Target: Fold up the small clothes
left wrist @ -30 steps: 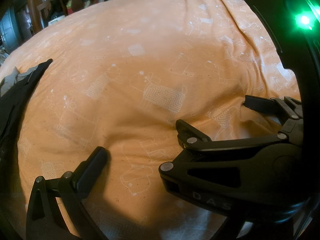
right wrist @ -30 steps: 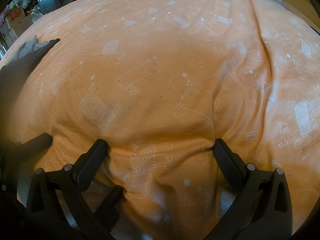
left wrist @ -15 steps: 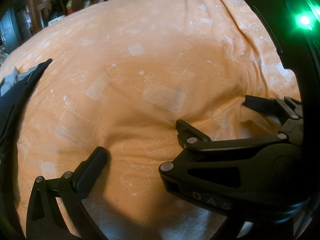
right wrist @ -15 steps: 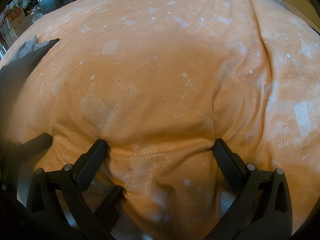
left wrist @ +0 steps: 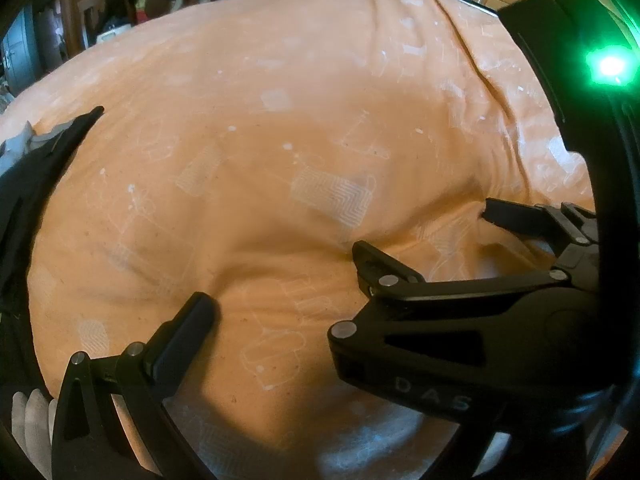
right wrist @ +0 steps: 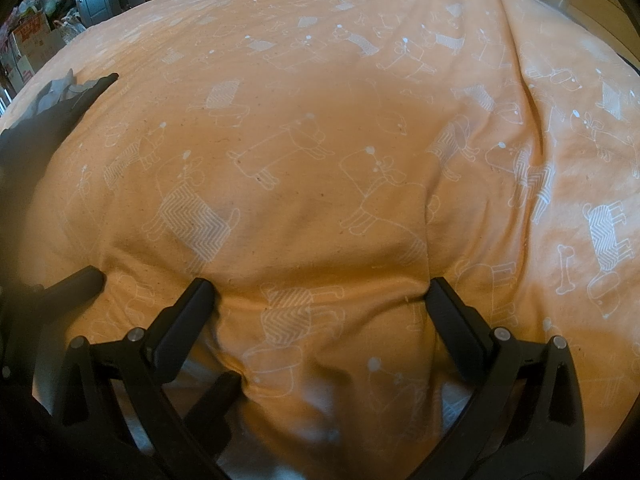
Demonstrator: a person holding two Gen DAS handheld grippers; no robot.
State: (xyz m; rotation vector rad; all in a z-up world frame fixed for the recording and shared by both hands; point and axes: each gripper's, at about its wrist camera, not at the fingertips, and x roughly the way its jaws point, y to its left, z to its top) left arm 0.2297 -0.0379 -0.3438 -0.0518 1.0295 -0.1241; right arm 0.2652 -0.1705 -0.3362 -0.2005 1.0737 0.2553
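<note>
With both the left gripper [left wrist: 276, 300] and right gripper [right wrist: 320, 304] spread wide and empty over the orange bedspread [right wrist: 320, 140], a reach toward the dark garment [right wrist: 36, 140] at the far left is judged due next.

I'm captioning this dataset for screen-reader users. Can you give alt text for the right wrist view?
The right gripper, jaws wide open and empty, rests on an orange bedcover printed with white dog outlines. A dark garment lies at the far left edge, and the left gripper's fingers show at lower left.
</note>
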